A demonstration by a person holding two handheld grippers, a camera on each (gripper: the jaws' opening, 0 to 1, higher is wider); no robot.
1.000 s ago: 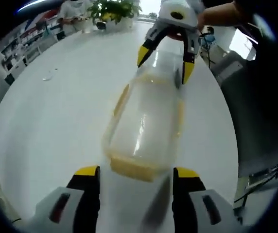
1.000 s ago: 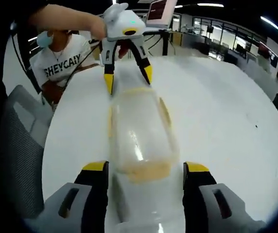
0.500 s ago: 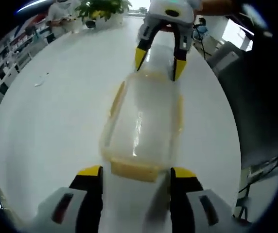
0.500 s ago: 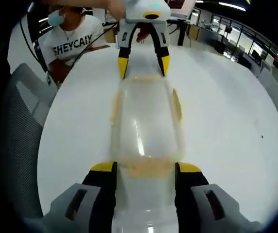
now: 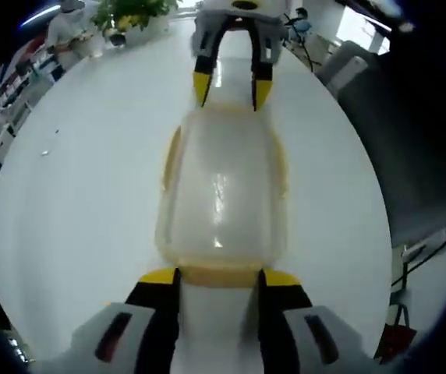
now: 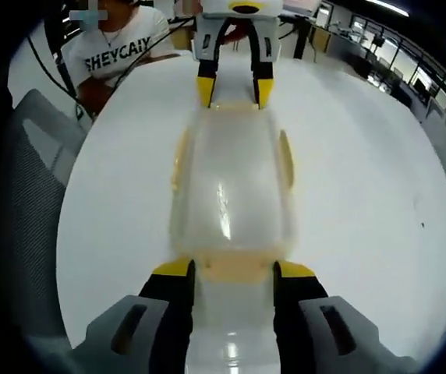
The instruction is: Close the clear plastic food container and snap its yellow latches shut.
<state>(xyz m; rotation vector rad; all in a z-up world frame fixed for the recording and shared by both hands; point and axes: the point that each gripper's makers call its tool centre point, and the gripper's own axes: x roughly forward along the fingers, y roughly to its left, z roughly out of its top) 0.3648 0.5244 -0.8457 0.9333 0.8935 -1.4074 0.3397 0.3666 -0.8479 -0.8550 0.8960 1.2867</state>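
Observation:
The clear plastic container [image 5: 221,187] lies lengthwise on the white table [image 5: 75,195], lid on, with yellow latches along its sides and ends. My left gripper [image 5: 219,282] is open at the near end, its jaws narrow and close on either side of the yellow end latch [image 5: 219,274]. At the far end the right gripper [image 5: 231,87] points down with its yellow tips at that end's edge. From the right gripper view, the container [image 6: 231,187] runs away from my right gripper [image 6: 234,274], which is open astride its own end latch [image 6: 234,266]. The left gripper [image 6: 233,89] stands at the opposite end.
A grey chair [image 6: 32,195] stands at the table's edge, and a person in a white printed shirt [image 6: 118,47] sits beyond it. Potted plants [image 5: 125,12] stand at the far side of the table. White tabletop extends on both sides of the container.
Both grippers have moved in to the container's ends and lined up with it. Each gripper's jaws have narrowed around its end latch.

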